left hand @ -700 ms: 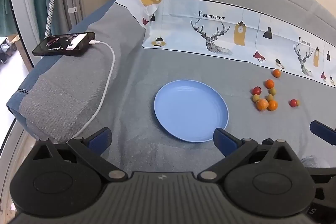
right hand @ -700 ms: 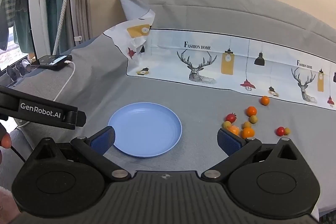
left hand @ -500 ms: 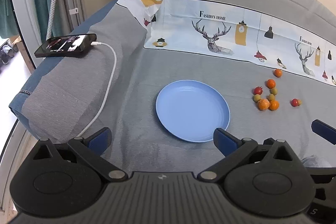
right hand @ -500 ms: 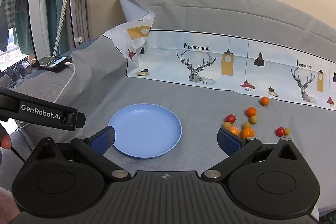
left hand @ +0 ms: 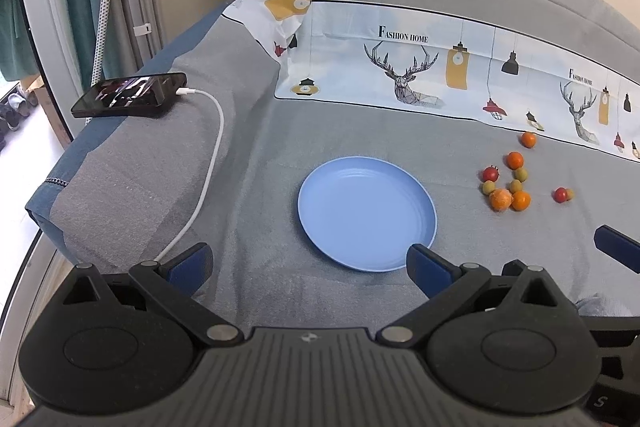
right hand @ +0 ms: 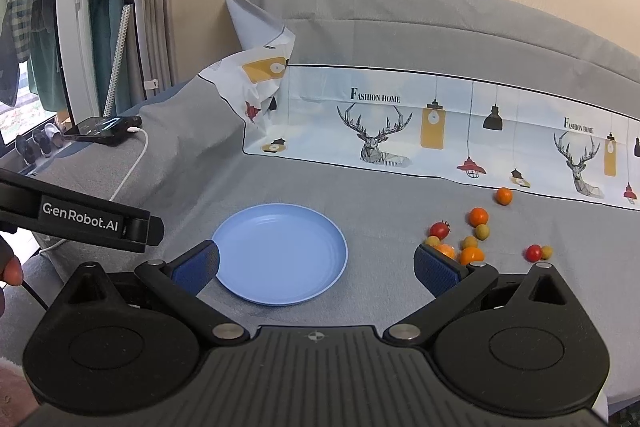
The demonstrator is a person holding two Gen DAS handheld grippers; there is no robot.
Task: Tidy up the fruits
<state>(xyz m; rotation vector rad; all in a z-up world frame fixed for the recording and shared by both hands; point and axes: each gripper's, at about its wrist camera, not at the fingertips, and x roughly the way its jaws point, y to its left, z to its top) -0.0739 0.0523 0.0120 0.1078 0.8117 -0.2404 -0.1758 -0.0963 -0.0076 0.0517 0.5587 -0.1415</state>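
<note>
Grey cloth (left hand: 256, 163) fills both views, with a printed deer-and-lamp sheet (right hand: 400, 131) across the upper middle. Centre frame lies my blue plate (left hand: 366, 213), bare of fruit. At lower centre of its own view, my left gripper (left hand: 308, 263) stands wide open and holds nothing; my right gripper (right hand: 316, 267) is likewise spread and empty, its right fingertip just in front of the fruit. At upper left, a phone (left hand: 130, 95) on its white cable (left hand: 208, 163). Smallest — the fruits (right hand: 466, 237), small orange, red and yellow-green pieces, clustered right of the plate and apart from it. Against the view 0.7 s ago, both cameras have drifted only slightly, and no fruit has moved — I judge the sorting not yet begun, the right gripper best placed for the first pick.
</note>
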